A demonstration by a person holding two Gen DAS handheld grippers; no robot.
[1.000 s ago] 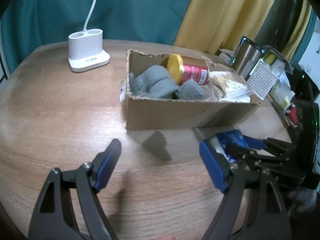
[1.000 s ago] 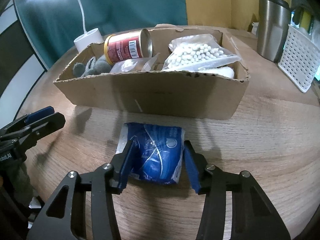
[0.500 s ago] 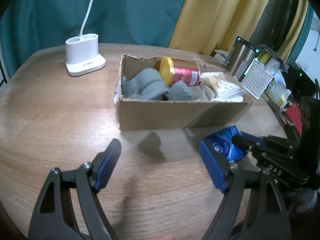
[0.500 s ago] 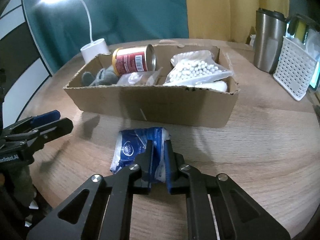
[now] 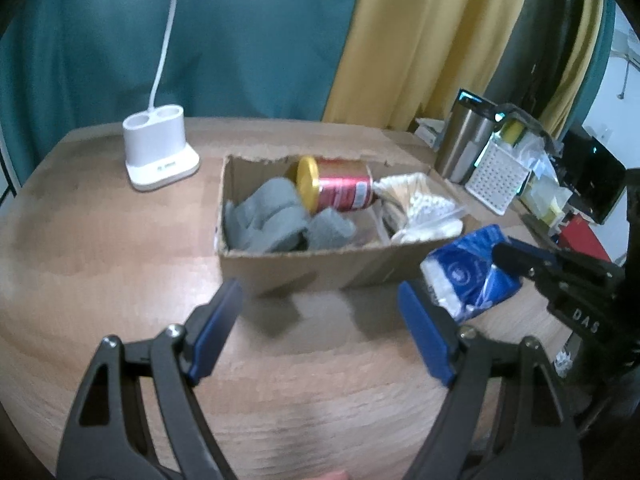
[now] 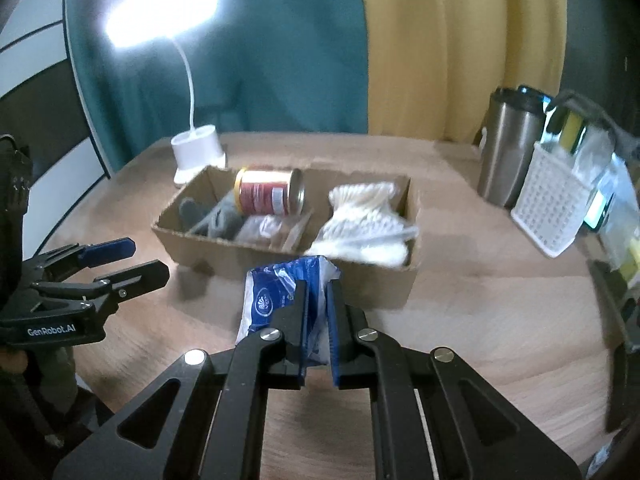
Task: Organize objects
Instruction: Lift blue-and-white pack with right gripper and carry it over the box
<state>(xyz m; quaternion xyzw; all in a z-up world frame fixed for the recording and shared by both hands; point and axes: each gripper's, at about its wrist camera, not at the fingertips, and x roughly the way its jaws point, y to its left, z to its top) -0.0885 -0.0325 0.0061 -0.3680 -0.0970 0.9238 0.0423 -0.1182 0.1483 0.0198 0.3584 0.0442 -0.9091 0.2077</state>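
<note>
Currently, right gripper (image 6: 317, 320): clamped on the blue tissue pack (image 6: 280, 296), fingers squeezing its middle; pack lifted off the wooden table (image 6: 480, 320), in front of the box's near wall.
Left gripper (image 5: 320, 320): spread wide, nothing between its blue pads (image 5: 218, 328); hovers over bare table in front of the box.
Tissue pack from left view (image 5: 468, 276): in the air at the box's right front corner, crumpled, white tissue showing at its lower end.
Cardboard box (image 5: 304, 268): open top, on the table, torn rim at the back.
Box contents: grey socks (image 5: 272, 220) at the left end; red can (image 5: 340, 188) with gold lid lying on its side behind them; bag of cotton swabs (image 5: 420, 208) at the right end; clear plastic packet (image 6: 264, 228) between socks and swabs, contents unclear.
Lamp: white base (image 5: 158, 148) left of the box, near the back; lit head (image 6: 160, 12) visible in right view.
Right side clutter: steel tumbler (image 6: 508, 144) next to white perforated basket (image 6: 548, 208), both well apart from the box.
Blur: motion blur in both views.
</note>
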